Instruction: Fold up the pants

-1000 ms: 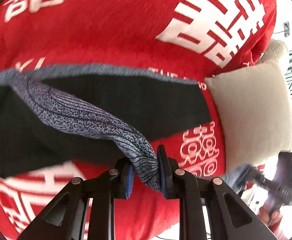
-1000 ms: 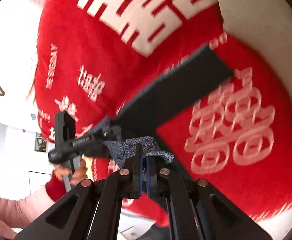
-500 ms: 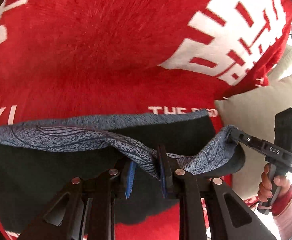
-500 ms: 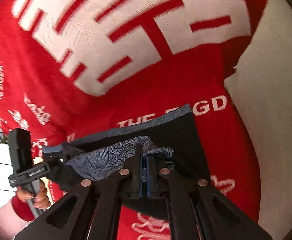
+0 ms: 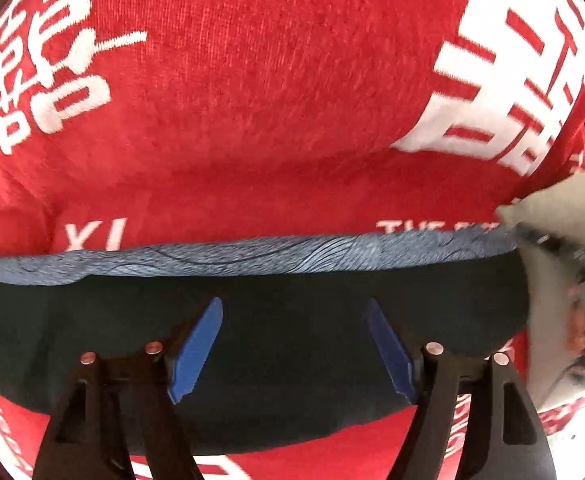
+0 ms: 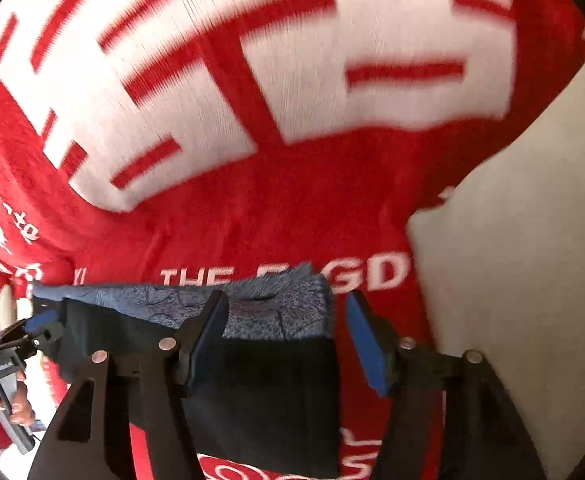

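The dark pants [image 5: 292,356] lie folded flat on the red blanket, with a blue-grey patterned waistband [image 5: 276,258] along the far edge. My left gripper [image 5: 294,346] is open and empty just above the dark cloth. In the right wrist view the pants [image 6: 268,392] end under my right gripper [image 6: 286,338], which is open and empty over the waistband corner [image 6: 284,312]. The left gripper [image 6: 38,326] also shows at the far left there. The right gripper appears blurred at the right edge of the left wrist view.
A red blanket [image 5: 252,120] with white characters and lettering covers the surface. A beige cushion [image 6: 512,240] lies at the right, also in the left wrist view [image 5: 548,264]. My hand [image 6: 10,404] holds the left gripper's handle.
Both grippers have let go of the patterned waistband and opened wide. The waistband now lies flat along the pants' far edge instead of being lifted.
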The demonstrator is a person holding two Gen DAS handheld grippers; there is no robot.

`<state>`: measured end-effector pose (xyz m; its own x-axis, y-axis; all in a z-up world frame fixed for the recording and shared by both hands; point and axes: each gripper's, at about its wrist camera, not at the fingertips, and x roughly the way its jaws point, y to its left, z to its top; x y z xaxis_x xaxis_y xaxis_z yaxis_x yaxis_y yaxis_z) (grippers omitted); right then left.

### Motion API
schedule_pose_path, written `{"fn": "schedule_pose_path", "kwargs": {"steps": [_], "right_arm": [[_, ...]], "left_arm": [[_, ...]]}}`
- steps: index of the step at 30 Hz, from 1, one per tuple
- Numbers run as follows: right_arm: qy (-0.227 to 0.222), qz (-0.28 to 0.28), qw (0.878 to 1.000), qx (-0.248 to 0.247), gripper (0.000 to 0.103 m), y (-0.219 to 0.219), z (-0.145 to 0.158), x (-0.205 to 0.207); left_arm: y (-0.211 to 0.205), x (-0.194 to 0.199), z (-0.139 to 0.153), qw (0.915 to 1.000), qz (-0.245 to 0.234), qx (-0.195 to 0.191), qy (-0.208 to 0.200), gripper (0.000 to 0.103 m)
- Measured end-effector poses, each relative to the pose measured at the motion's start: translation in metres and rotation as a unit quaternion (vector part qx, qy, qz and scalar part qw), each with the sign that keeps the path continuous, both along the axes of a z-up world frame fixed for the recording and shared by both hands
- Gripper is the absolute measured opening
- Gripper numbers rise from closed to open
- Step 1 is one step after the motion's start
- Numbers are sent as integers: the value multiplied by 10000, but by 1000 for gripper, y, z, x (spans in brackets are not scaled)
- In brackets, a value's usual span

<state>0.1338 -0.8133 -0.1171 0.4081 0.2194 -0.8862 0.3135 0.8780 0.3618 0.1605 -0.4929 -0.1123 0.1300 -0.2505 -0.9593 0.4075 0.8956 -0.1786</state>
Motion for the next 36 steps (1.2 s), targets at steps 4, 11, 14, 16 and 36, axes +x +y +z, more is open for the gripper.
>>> {"fn": "schedule_pose_path", "kwargs": {"steps": [4, 11, 14, 16, 36], "right_arm": [[304, 19, 9995, 94, 57, 0, -5, -5], [631, 265, 9975, -183, 22, 13, -36, 20], [601, -89, 9964, -583, 22, 5, -23, 28], [421, -130, 9988, -206, 22, 6, -7, 19], [305, -87, 9987, -387, 57, 38, 4, -9]], "left_arm": [[-1, 0, -16, 9994, 93, 330, 18, 76], [5, 7, -48, 9958, 397, 823, 98, 76], [6, 12, -37, 9965, 481, 681, -20, 76], [1, 15, -30, 9971, 414, 605, -186, 76], [101, 39, -36, 9796, 1548, 1253, -286, 93]]}}
